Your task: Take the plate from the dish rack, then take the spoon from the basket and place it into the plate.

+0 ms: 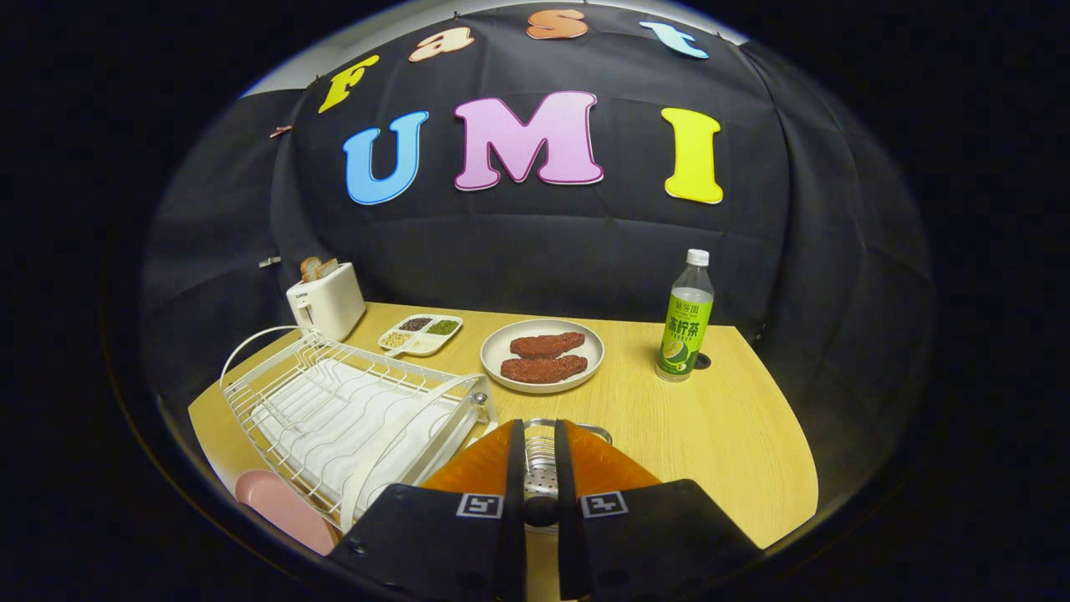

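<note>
Your gripper (540,456) sits low over the metal basket (542,468), fingers drawn close with just a narrow gap, a dark rounded handle end (541,510) between them; you can't tell if they press on it. The handle runs straight back along the fingers. The pink plate (280,506) lies flat left of the basket, at the white dish rack (351,418). Beyond the basket: a plate of meat (542,354), snack tray (420,334), toaster (326,305), green bottle (687,322), all on the wooden table (719,443).
</note>
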